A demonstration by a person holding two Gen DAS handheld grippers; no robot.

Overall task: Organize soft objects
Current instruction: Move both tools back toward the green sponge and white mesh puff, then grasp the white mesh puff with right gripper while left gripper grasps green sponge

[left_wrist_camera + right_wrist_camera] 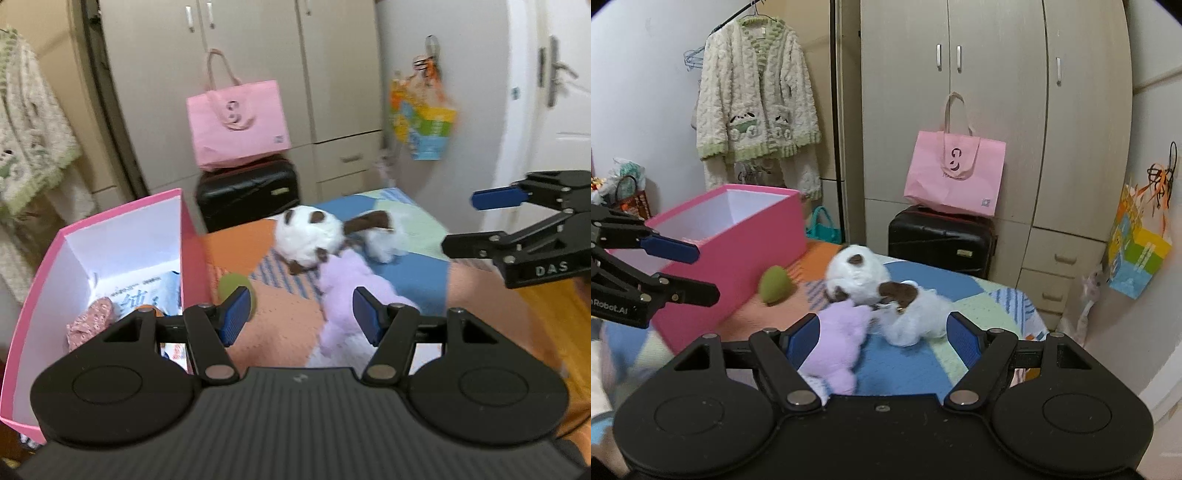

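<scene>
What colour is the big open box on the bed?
The box is pink outside and white inside; the right wrist view shows it best.

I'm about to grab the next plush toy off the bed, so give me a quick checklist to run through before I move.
1. Left gripper empty, jaws apart: ok.
2. Right gripper empty, jaws apart: ok.
3. Purple plush lies free on the bed, nothing on top: ok.
4. Purple plush separate from the white and brown plush: not ok, they touch.
5. Pink box open on top: ok.
6. Room left in the box: cannot tell; a few items already lie inside.
</scene>
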